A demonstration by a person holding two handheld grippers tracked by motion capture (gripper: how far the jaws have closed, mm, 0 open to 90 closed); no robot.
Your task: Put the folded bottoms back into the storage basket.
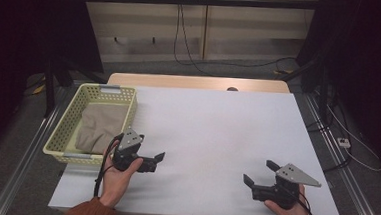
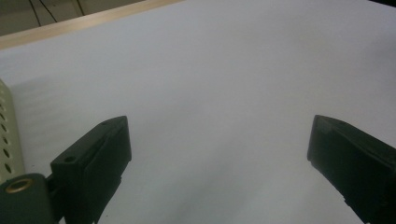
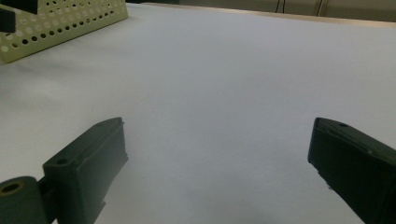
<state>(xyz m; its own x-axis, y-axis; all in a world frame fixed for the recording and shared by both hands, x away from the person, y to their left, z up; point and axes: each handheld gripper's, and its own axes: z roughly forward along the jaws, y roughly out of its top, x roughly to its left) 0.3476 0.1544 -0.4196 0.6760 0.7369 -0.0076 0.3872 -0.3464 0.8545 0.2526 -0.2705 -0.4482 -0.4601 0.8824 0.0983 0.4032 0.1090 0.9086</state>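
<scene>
Item: cloth (image 1: 99, 127), folded in basket (image 1: 64, 130), long axis running away from me, lying just up-left of my left gripper (image 1: 151, 161), far from right gripper (image 1: 257, 174); both sets of fingers spread, empty, over the bench (image 1: 217, 134).

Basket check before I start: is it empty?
No, a folded beige cloth lies inside the yellow-green basket.

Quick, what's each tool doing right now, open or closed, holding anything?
Left tool: open, holding nothing, beside the basket.
Right tool: open, holding nothing, over the bare table.
</scene>
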